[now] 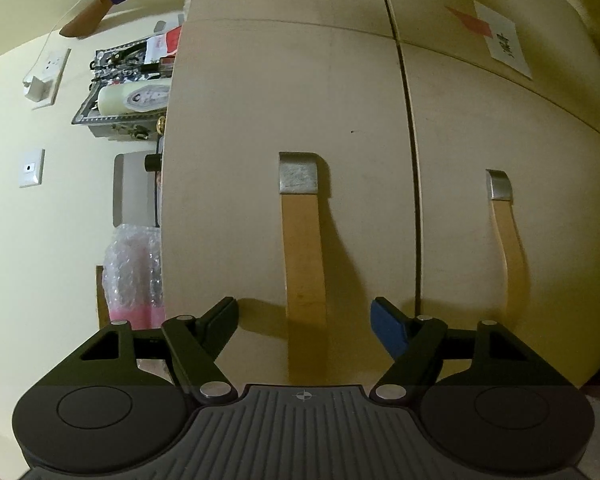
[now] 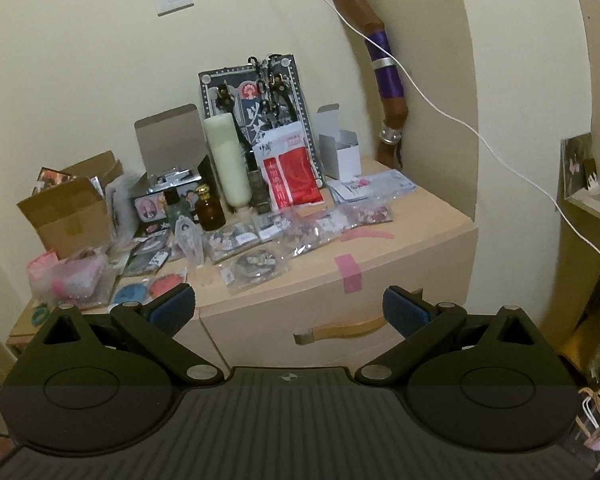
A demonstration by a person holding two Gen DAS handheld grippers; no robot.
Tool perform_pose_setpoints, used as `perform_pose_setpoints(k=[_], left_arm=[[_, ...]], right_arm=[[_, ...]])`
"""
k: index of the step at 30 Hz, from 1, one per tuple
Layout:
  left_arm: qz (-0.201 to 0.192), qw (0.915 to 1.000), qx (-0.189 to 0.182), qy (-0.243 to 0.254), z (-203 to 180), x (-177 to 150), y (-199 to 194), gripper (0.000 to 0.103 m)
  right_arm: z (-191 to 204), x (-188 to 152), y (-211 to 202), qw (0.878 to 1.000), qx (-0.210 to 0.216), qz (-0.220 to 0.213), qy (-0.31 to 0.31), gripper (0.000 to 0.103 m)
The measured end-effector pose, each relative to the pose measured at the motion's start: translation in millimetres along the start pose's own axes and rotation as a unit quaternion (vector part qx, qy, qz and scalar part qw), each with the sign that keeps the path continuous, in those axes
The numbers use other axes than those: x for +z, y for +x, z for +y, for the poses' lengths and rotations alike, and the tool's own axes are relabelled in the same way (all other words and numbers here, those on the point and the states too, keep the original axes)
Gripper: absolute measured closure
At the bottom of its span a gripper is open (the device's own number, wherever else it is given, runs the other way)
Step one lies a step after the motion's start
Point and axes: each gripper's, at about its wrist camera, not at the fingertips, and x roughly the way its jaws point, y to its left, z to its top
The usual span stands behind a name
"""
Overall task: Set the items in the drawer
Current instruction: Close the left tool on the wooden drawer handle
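The drawer (image 1: 284, 184) fills the middle of the left wrist view, rotated, closed. Its handle (image 1: 302, 256) runs top to bottom between the fingers of the left gripper (image 1: 304, 316), which is spread wide and empty; the handle's lower end is cut off behind the gripper. A second handle (image 1: 508, 248) sits right of it.

In the right wrist view the handle (image 2: 340, 330) lies level at lower centre, partly hidden by the right gripper (image 2: 288, 304), wide apart, empty. A red packet (image 2: 296, 176) bears writing too blurred to read. Clutter covers the cabinet top (image 2: 420, 216).
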Motion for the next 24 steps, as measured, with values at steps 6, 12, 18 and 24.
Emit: perform_pose_setpoints(k=[6, 12, 18, 24], left_arm=[[-0.009, 0.9999, 0.002, 0.013, -3.1, -2.5, 0.3, 0.029], [-0.018, 0.9996, 0.015, 0.015, -1.1, -3.3, -1.0, 0.064], [-0.016, 0.9999, -0.001, 0.0, 7.2, -3.2, -1.2, 0.069], [-0.019, 0.9992, -0.036, -0.003, 9.0, -6.5, 0.5, 0.06]], right_arm=[[0.3, 1.9, 6.9, 1.0, 0.008, 0.007, -0.004, 0.0], [7.0, 5.2, 7.9, 1.0, 0.012, 0.009, -0.002, 0.0], [8.4, 5.5, 6.9, 1.0, 0.012, 0.006, 0.004, 0.0], [10.4, 1.7, 4.9, 1.0, 0.015, 0.008, 0.005, 0.0]])
